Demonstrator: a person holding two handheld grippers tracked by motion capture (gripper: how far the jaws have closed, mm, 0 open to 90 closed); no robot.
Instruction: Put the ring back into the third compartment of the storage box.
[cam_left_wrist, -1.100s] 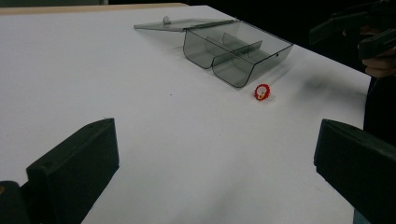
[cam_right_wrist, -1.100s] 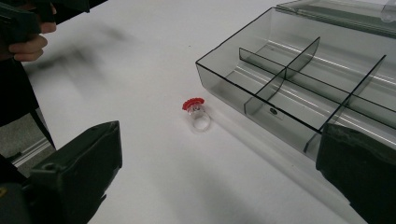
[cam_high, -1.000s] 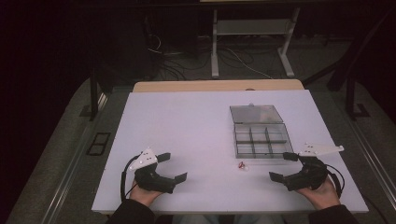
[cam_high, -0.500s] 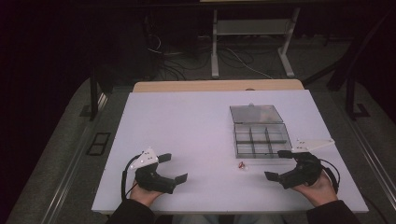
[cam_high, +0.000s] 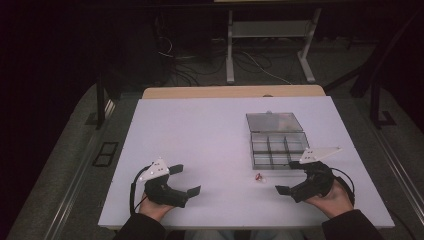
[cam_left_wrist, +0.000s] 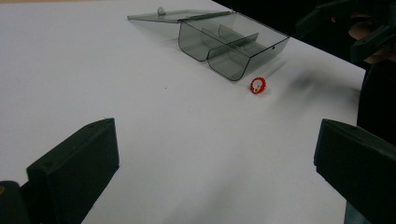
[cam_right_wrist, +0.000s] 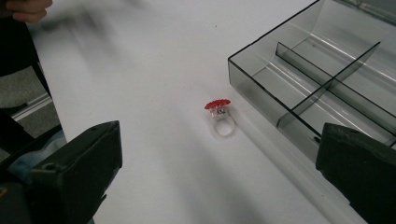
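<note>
On the white worktop (cam_high: 200, 130) a red-topped ring (cam_right_wrist: 219, 116) lies just beside the near edge of a smoky divided box (cam_high: 277, 147) whose lid (cam_high: 274, 121) lies open. The left claw (cam_high: 186, 180) and right claw (cam_high: 289, 177) are both spread wide, holding nothing, each apart from the ring.

We record a white table top (cam_high: 210, 150) with a pale wooden strip (cam_high: 232, 92) along its far edge. The surrounding floor (cam_high: 65, 165) is grey; a dark rectangular floor plate (cam_high: 105, 153) sits to the left of the table. Beyond the table we see a white metal frame (cam_high: 270, 45) on two legs, with loose cables (cam_high: 200, 60) on the floor beside it. The far background is dark. A dark metal stand (cam_high: 377, 107) rises at the right.
</note>
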